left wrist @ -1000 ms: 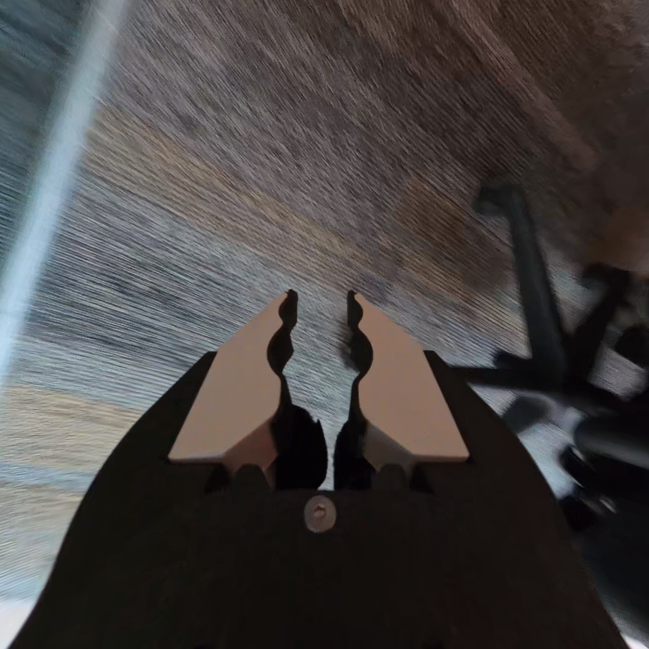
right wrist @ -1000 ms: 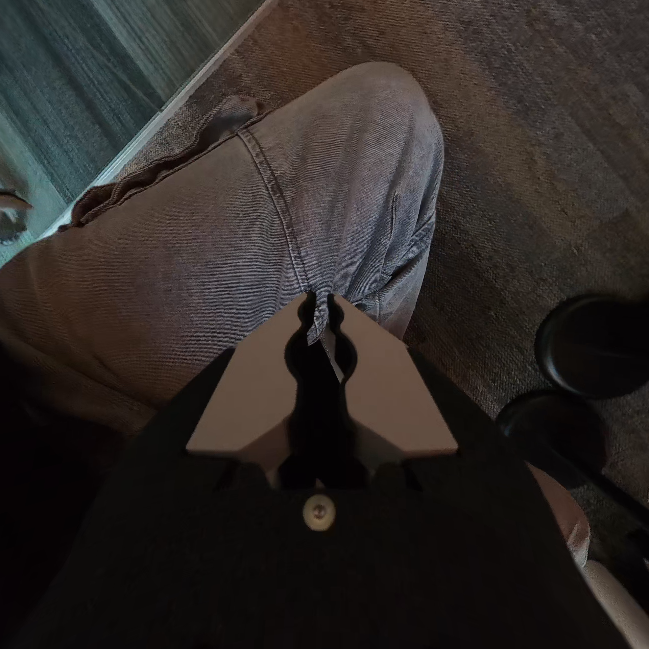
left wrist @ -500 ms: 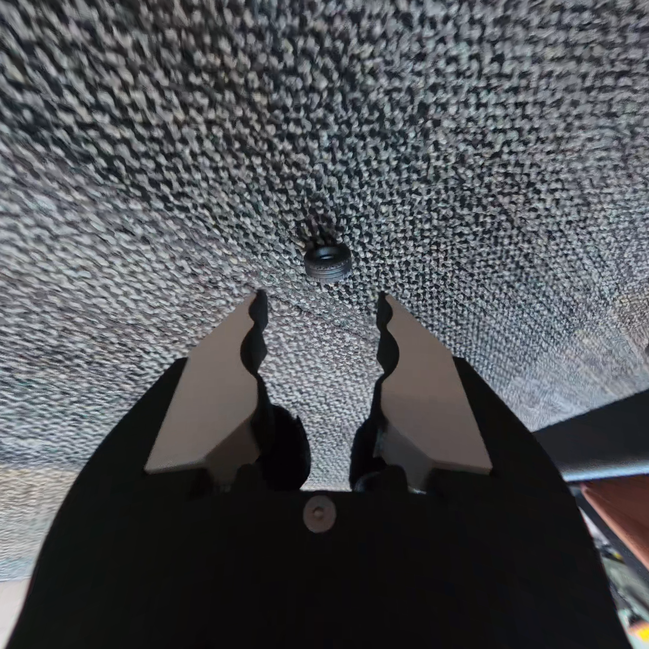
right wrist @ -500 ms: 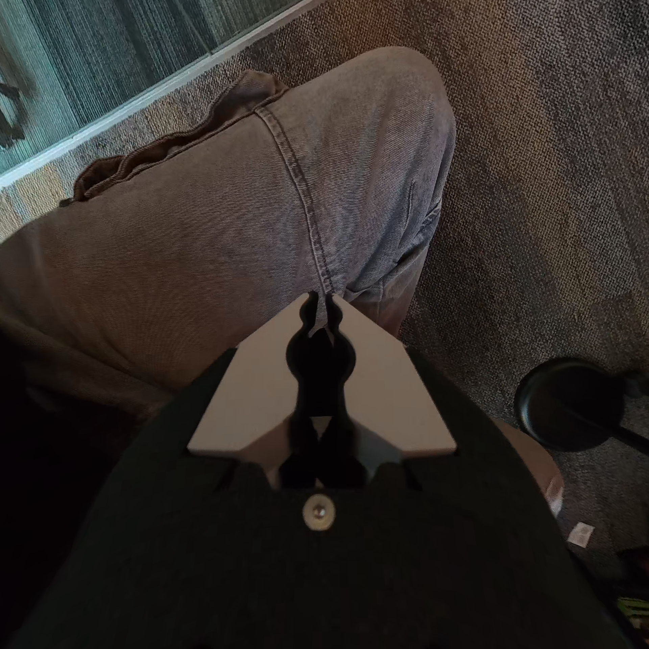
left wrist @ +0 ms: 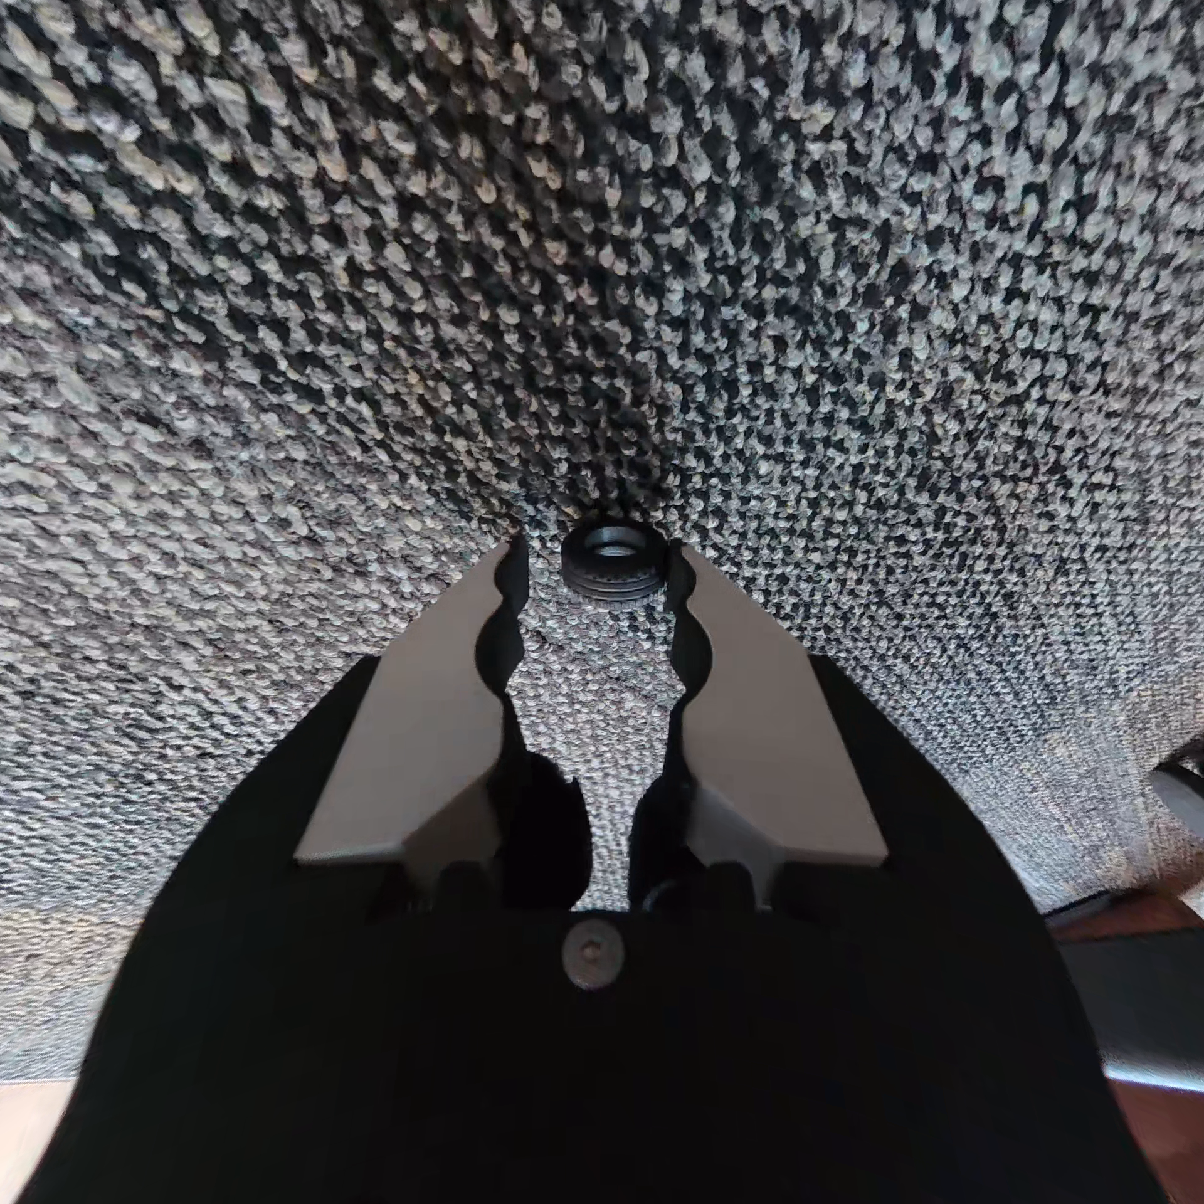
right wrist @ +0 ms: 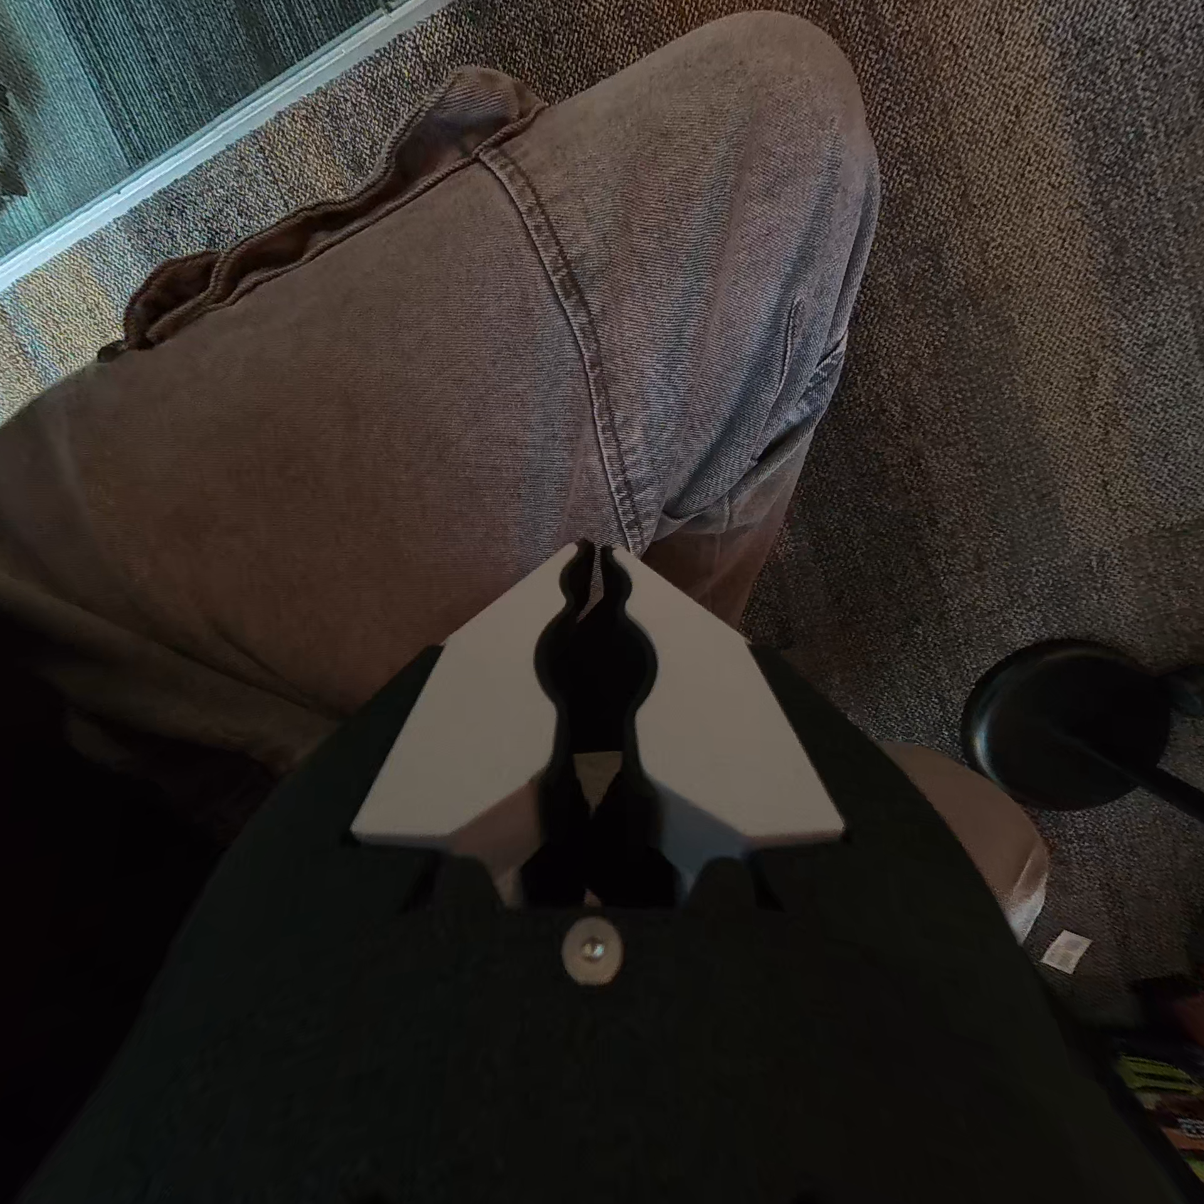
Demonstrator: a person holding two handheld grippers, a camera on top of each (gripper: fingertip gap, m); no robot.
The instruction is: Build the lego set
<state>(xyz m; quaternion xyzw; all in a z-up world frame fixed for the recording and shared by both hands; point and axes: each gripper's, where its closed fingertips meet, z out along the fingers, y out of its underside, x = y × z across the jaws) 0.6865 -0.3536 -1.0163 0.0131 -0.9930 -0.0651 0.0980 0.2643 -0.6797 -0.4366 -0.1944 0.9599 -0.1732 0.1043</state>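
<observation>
A small black Lego tyre (left wrist: 612, 561) lies flat on the speckled grey carpet (left wrist: 586, 260). My left gripper (left wrist: 598, 547) is open and low over the carpet. Its two fingertips flank the tyre; the right fingertip (left wrist: 677, 567) is close against it and the left one stands a little apart. In the right wrist view my right gripper (right wrist: 595, 552) is shut, with only a thin slit between the tips, and hangs over a person's leg in grey-brown jeans (right wrist: 456, 365). I cannot tell whether anything is pinched in it.
A black chair caster (right wrist: 1068, 723) stands on the carpet to the right of the leg. A pale floor strip (right wrist: 195, 143) runs across the upper left. A small white tag (right wrist: 1065, 948) and a colourful booklet (right wrist: 1166, 1107) lie at the lower right.
My left gripper swung down to the carpet, opened wider, then moved forward so the tyre now sits between its tips, with the jaws a little narrower. The right gripper only shifted slightly.
</observation>
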